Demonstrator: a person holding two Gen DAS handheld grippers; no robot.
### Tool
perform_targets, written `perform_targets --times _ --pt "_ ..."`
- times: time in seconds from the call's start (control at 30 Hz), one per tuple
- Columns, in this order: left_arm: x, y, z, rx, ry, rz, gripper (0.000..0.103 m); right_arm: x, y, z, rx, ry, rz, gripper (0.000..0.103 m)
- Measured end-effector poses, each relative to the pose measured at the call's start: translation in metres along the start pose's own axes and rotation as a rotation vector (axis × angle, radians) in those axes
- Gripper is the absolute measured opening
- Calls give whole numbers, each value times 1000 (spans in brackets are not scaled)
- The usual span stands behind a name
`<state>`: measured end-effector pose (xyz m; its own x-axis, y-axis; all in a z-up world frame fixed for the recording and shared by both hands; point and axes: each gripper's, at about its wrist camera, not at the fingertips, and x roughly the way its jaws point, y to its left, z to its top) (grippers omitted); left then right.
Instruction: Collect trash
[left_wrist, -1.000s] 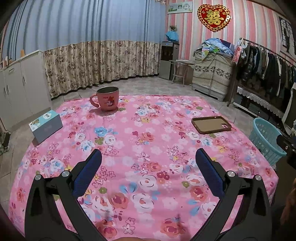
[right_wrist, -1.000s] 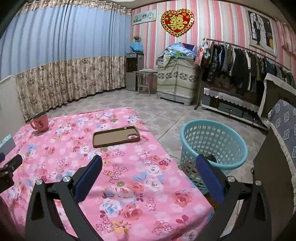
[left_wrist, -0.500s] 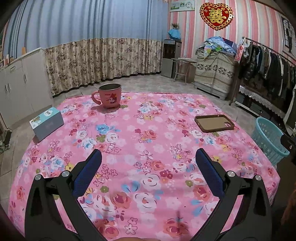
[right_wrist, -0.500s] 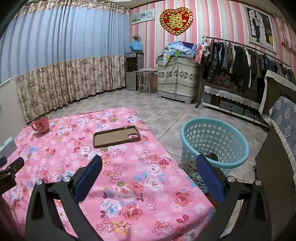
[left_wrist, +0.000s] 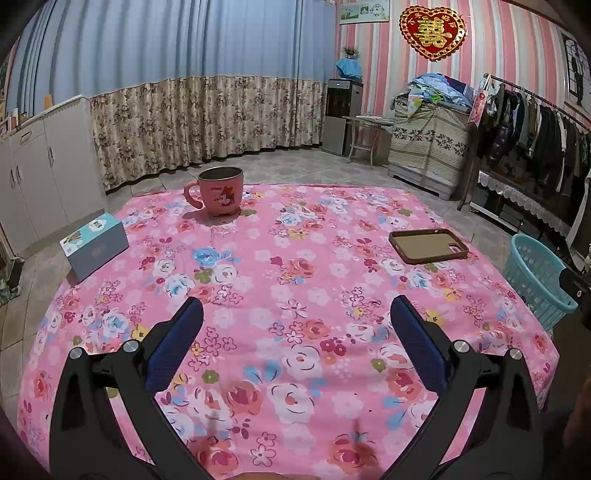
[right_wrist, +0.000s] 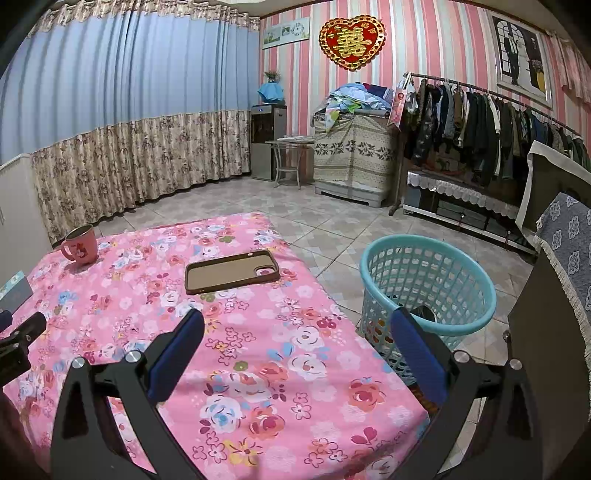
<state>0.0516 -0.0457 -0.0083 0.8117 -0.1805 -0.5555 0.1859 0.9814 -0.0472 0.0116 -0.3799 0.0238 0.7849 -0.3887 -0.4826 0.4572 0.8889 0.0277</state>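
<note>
Pink mug (left_wrist: 220, 191), small box (left_wrist: 95, 244), phone case (left_wrist: 428, 245) on floral cloth (left_wrist: 295, 295)

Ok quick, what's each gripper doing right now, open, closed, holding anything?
Left gripper: open, holding nothing, above the pink tablecloth.
Right gripper: open, holding nothing, near the basket.

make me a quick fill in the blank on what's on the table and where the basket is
The mug is coloured ____.
The phone case lies flat on the ____.
The basket stands on the ____, beside the table.
Both the left tool and the right tool have jaws that are ____ and hold nothing.

Missing words: pink; table; floor; open
</note>
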Motion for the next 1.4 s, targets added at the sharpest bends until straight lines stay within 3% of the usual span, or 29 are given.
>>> perform_targets --times 1.4 --pt "-2 1 -1 7 0 1 98 1 -3 -2 3 3 2 99"
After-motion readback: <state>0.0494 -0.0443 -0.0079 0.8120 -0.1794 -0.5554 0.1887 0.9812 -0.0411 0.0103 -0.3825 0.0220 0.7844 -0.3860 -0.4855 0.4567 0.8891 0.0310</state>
